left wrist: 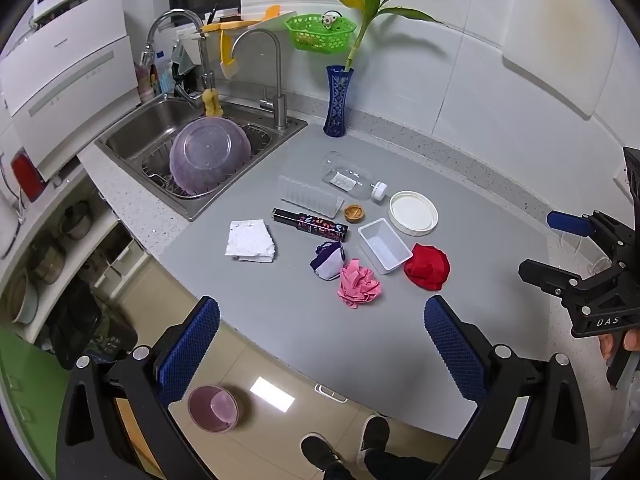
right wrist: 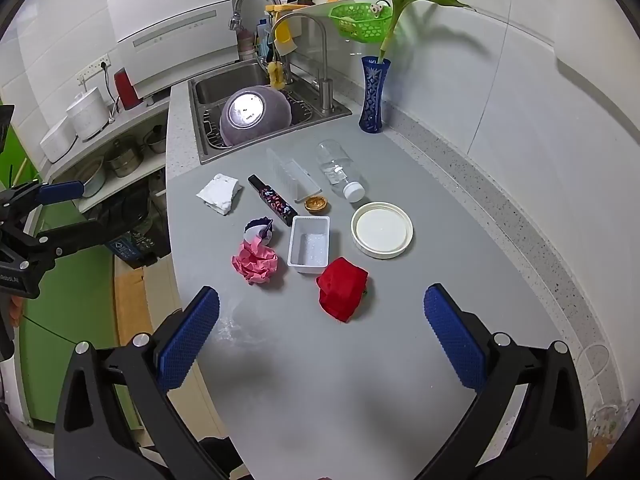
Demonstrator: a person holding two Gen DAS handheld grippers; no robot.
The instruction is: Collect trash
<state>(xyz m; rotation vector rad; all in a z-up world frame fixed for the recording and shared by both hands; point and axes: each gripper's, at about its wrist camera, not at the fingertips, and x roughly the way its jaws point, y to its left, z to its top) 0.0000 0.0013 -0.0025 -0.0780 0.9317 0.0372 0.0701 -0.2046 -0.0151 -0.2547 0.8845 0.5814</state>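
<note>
Trash lies scattered on the grey counter (left wrist: pixel 280 320): a crumpled red paper (left wrist: pixel 427 267), a pink paper wad (left wrist: pixel 359 285), a purple-and-white wad (left wrist: pixel 328 260), a white tissue (left wrist: pixel 250 239), a small white tray (left wrist: pixel 384 245), a round white lid (left wrist: pixel 413 212), a clear bottle on its side (left wrist: pixel 352 176), a dark patterned tube (left wrist: pixel 310 224) and a gold cap (left wrist: pixel 354 213). My left gripper (left wrist: pixel 320 344) hovers open above the counter's front edge, nothing between its fingers. My right gripper (right wrist: pixel 320 340) is open too, just short of the red paper (right wrist: pixel 343 288).
A sink (left wrist: pixel 160 128) with an upturned purple bowl (left wrist: pixel 208 154) sits at the back left. A blue vase (left wrist: pixel 339 100) with a plant stands by the wall. A pink bin (left wrist: pixel 214 408) is on the floor below; a person's shoes (left wrist: pixel 348 444) show there.
</note>
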